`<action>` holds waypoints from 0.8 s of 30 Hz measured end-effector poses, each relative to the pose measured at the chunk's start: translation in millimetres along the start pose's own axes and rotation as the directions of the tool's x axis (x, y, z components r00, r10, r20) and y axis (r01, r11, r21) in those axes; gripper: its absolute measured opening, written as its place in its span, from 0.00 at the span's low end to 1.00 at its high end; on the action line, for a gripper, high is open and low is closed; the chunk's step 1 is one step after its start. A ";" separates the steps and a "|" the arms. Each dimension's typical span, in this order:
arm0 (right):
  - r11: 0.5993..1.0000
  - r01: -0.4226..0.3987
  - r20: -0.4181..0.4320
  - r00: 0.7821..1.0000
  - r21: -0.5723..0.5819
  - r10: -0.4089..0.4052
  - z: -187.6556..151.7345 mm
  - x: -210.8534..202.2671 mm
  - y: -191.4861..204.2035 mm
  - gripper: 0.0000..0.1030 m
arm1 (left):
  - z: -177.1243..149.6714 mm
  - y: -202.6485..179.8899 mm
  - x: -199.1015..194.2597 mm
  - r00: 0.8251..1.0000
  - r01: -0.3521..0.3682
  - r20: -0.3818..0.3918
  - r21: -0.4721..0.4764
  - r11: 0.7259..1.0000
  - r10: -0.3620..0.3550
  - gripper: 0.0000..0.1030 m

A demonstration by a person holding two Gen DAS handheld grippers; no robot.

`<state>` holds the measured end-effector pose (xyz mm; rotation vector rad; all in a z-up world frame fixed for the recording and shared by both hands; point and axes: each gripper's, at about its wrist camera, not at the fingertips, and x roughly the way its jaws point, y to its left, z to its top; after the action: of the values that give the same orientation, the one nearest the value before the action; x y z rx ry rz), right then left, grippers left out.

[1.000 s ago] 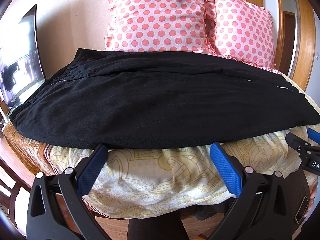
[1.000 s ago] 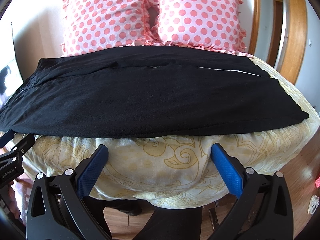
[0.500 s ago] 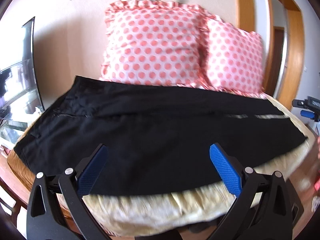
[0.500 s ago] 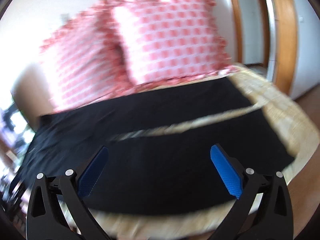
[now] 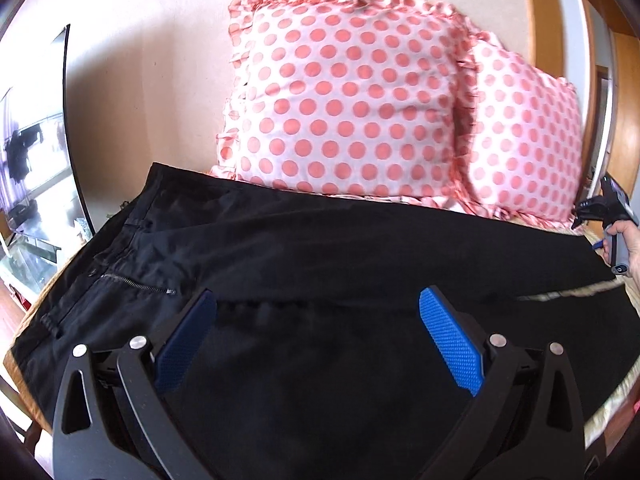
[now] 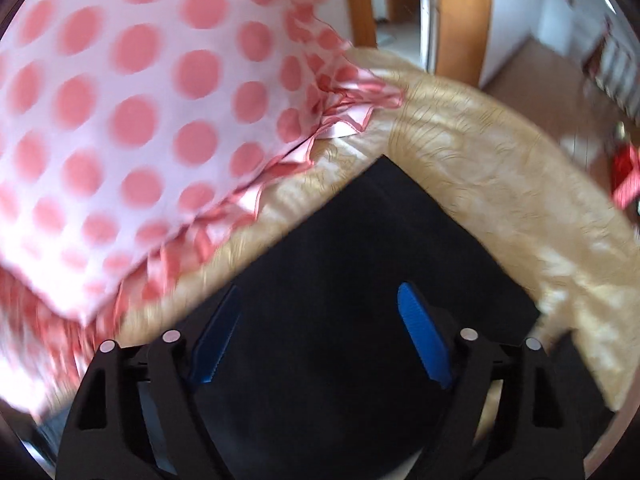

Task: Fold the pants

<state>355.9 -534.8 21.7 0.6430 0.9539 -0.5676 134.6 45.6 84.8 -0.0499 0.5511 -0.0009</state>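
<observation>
Black pants lie spread flat across the bed, waistband and zipper at the left, legs running to the right. My left gripper is open and empty, hovering above the upper legs near the crotch. My right gripper is open and empty above the far leg's hem end, whose corner points away from me. The right gripper also shows at the right edge of the left wrist view, held in a hand.
Two pink polka-dot pillows lean against the wall behind the pants. The yellow patterned bedcover curves down at the bed's right edge. A monitor stands at the left. A wooden door frame is beyond the bed.
Both grippers have moved forward from the bed's front edge over the pants. The right one swung to the far right hem beside the pillow. Both stayed open.
</observation>
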 end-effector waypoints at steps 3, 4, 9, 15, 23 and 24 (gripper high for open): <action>0.997 0.066 0.024 0.997 0.050 -0.067 14.8 17.3 8.8 0.80 | 1.6 5.7 18.1 1.000 0.000 -0.022 -0.025 1.000 -0.001 0.98; 0.994 0.089 0.038 0.995 0.059 -0.092 18.8 20.7 12.3 0.79 | 0.3 6.4 23.8 0.999 -0.001 -0.033 -0.029 1.000 0.001 0.98; 0.973 0.219 0.046 0.974 0.072 -0.223 27.4 39.8 28.5 0.61 | -8.4 8.2 41.2 0.996 0.020 -0.089 -0.035 0.999 -0.023 0.98; 0.961 0.265 0.097 0.958 0.078 -0.272 17.5 39.2 30.4 0.34 | -7.7 13.6 36.9 0.997 0.045 -0.065 -0.055 0.997 -0.049 0.98; 0.981 -0.057 0.161 0.987 0.188 0.026 1.1 15.1 -22.5 0.05 | -10.2 23.3 27.1 0.998 0.033 -0.057 -0.090 0.995 -0.039 0.98; 0.980 -0.093 0.178 0.982 0.178 0.060 -3.9 6.7 -26.3 0.05 | -10.6 24.4 24.7 0.998 0.032 -0.055 -0.095 0.995 -0.037 0.98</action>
<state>338.6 -550.9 7.8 0.7815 0.7159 -0.6376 149.8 69.1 61.7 -0.1516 0.6067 -0.0101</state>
